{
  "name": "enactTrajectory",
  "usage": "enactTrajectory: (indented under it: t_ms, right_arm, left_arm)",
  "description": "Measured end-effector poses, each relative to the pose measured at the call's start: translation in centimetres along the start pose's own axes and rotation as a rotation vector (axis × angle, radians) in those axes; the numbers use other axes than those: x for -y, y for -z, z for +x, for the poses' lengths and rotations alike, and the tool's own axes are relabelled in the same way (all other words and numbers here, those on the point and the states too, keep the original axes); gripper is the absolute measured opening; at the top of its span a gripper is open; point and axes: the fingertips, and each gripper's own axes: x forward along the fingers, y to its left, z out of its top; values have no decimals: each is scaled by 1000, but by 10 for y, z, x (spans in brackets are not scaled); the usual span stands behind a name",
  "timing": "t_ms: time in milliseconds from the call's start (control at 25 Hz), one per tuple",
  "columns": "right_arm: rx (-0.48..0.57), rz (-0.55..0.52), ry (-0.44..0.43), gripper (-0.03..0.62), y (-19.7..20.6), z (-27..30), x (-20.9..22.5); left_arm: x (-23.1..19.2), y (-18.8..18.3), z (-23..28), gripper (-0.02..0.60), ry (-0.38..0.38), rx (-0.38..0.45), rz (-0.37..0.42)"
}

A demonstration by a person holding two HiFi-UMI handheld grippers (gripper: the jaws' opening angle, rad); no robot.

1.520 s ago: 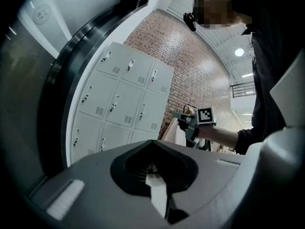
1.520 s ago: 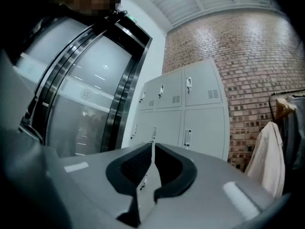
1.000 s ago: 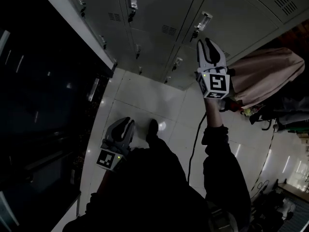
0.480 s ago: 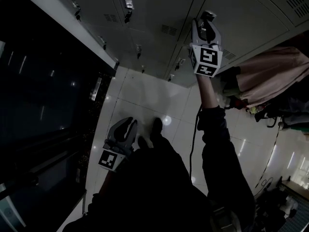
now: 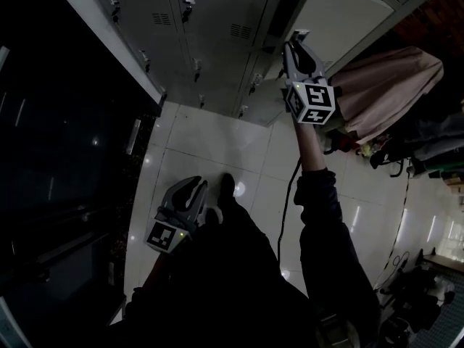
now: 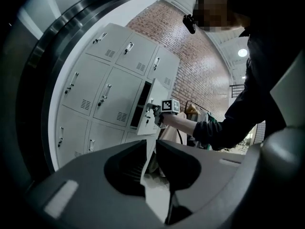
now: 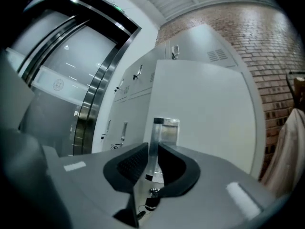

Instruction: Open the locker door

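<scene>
The grey locker door [image 5: 341,13] stands swung out from the locker bank, with its dark opening showing beside it. My right gripper [image 5: 296,40] is raised to the door's metal handle [image 5: 299,32]. In the right gripper view the upright handle [image 7: 155,132] stands between the two pads of the right gripper [image 7: 153,149]; the jaws are closing and press on it, with a key dangling just below. The door face [image 7: 214,113] fills that view. My left gripper [image 5: 194,185] hangs low by my body. Its jaws [image 6: 151,144] stand a narrow gap apart with nothing between them.
A bank of closed grey lockers [image 5: 217,13] runs left of the open one. A dark glass wall [image 5: 58,158] lines the left side. A beige garment [image 5: 384,93] hangs to the right of the lockers. White floor tiles [image 5: 217,147] lie below, crossed by a cable [image 5: 288,216].
My right gripper rose to the handle, closed around it and drew the door outward; the door now stands open. The left gripper stayed where it was.
</scene>
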Motion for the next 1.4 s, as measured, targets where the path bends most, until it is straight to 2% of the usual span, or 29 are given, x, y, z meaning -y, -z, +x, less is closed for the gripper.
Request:
enactTrajectory:
  t_ms: [80, 120, 200, 360, 520, 680, 840, 1000, 1160, 1400]
  right_arm:
    - [3, -32, 51, 45, -2, -47, 1]
    - [-3, -50, 82, 2, -2, -72, 4]
    - [-22, -67, 127, 2, 0, -120, 8]
    - [-52, -72, 165, 2, 4, -207, -6]
    - [-57, -63, 136, 2, 7, -285, -65]
    - [13, -32, 76, 2, -20, -362, -143]
    - [17, 34, 86, 2, -36, -432, -185]
    - [-18, 45, 109, 2, -25, -499, -202]
    - [-52, 60, 93, 2, -6, -558, -207]
    - [-7, 39, 105, 2, -14, -634, -199]
  left_arm:
    - [16, 4, -21, 67, 33, 20, 15]
    - [25, 8, -33, 67, 47, 27, 19]
    - [43, 18, -56, 67, 72, 25, 23]
    - [76, 40, -94, 67, 121, 0, 30]
    - [98, 55, -115, 67, 156, -19, 30]
    - [123, 61, -121, 67, 187, -43, 31]
    - [145, 64, -119, 67, 197, -30, 45]
    - [174, 81, -121, 67, 198, -34, 62]
    - [217, 98, -134, 67, 202, -30, 75]
    - [277, 127, -168, 69, 210, -34, 105]
